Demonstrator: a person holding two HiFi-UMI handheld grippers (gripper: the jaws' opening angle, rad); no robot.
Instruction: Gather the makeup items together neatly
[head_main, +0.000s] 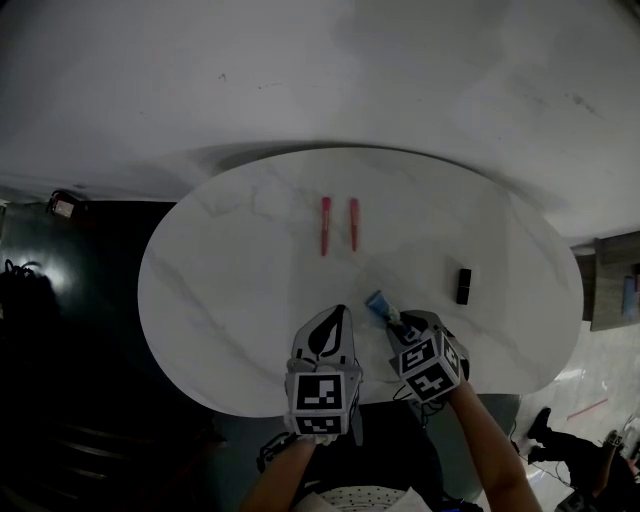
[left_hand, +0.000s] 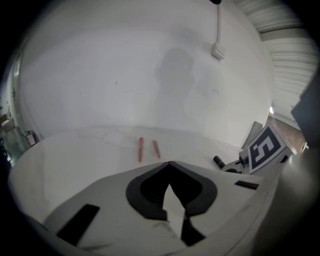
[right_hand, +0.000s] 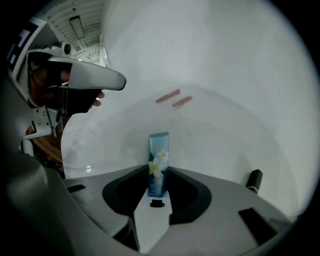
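Tube comes first: the blue tube (right_hand: 159, 154), printed with a white flower, sits near the front edge of the oval white surface (head_main: 230, 270), cap end toward the person and flat end pointing out toward the middle. The right tongs (right_hand: 159, 172) are clamped on it, one pad against each side partway along the body, and point steeply down; gripping the body rather than the cap probably keeps the tube from swinging when it is carried. Whether it is clear of the surface or resting on it I cannot tell. Farther out, about mid-surface, the two pink sticks (head_main: 339, 224) lie side by side, almost parallel and not touching, so they look like the start of the tidy group, and the tube's likely place is beside them. The black lipstick (head_main: 463, 285) lies alone off to the right, well apart from the sticks, so it appears not yet gathered. The left tongs (head_main: 335, 318) hover just beside the right ones with their tips pressed together on nothing, apparently kept out of the way while the right hand works. The main risk is dropping the tube across the sticks and knocking them out of line.
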